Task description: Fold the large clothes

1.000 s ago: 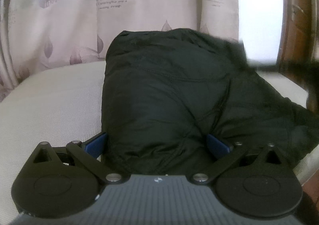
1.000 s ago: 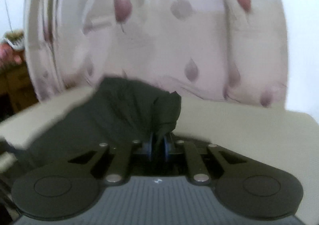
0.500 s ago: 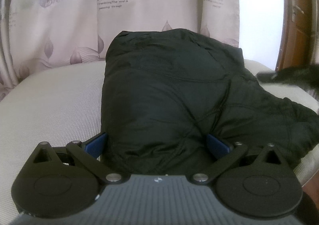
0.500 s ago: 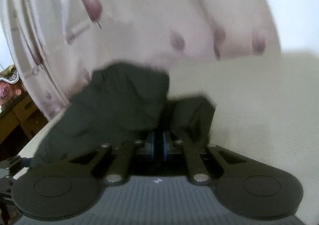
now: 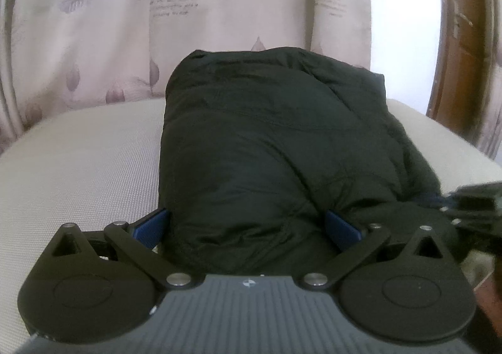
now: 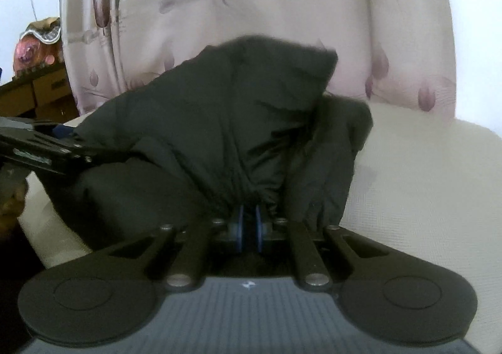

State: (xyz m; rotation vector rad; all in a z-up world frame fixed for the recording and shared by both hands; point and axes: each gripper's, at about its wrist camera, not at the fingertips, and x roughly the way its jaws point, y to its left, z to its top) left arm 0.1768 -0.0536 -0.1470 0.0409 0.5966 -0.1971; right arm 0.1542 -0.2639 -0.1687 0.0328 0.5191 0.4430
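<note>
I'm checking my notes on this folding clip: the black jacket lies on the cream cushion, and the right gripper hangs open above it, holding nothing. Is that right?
Not quite. The black jacket does lie on the cream cushion, but the right gripper is not open and empty: the right wrist view shows its blue pads nearly together, pinching a bunched fold of the jacket.

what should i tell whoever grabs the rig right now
Right tool: shut on a pinched bunch of the black jacket, holding that part over the pile.
Left tool: jaws spread wide around the near end of the folded bulk; whether the pads press it is unclear.
The jacket lies on the beige cushion, in front of the curtain.
Done: body bundled up.
Left: lay down the held part, tidy.
</note>
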